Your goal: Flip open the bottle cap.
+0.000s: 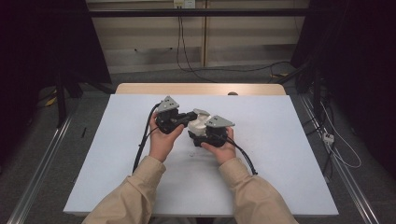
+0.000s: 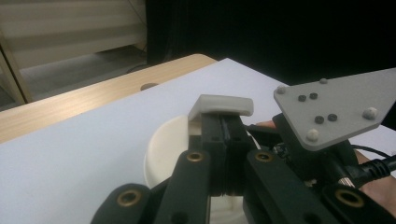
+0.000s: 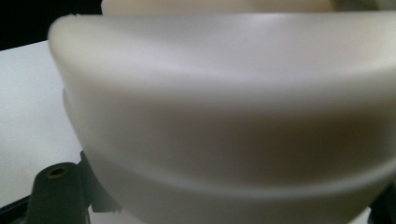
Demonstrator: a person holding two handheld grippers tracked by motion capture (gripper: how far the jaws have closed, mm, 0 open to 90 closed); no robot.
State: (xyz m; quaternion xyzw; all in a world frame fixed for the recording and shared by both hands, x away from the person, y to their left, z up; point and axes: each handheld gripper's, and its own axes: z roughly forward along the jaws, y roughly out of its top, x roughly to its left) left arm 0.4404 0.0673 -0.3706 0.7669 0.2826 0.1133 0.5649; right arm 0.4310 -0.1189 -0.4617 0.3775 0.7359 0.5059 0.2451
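Thing in hand: a cream-white, round, smooth plastic container [image 1: 198, 125] with a flat rectangular tab [image 2: 223, 104] on its rim; we saw it near the middle of the white table top [image 1: 280, 154], between the two hands
Left gripper [image 1: 189, 117]: we held it at the left, jaws pressed together on that tab, with only a thin edge of it between them in the left gripper view
Right gripper [image 1: 201, 134]: we held it at the right, close against the container's rounded wall [image 3: 224, 116]; one black jaw showed at the lower left of the right gripper view, and we could not tell whether the jaws were apart or clamped
How it should handle: we judged it light, stiff and hollow, with a glossy skin that would slip on the curved wall
Where to take hold: we thought the flat tab or the rim's edge safest, not the bulging side
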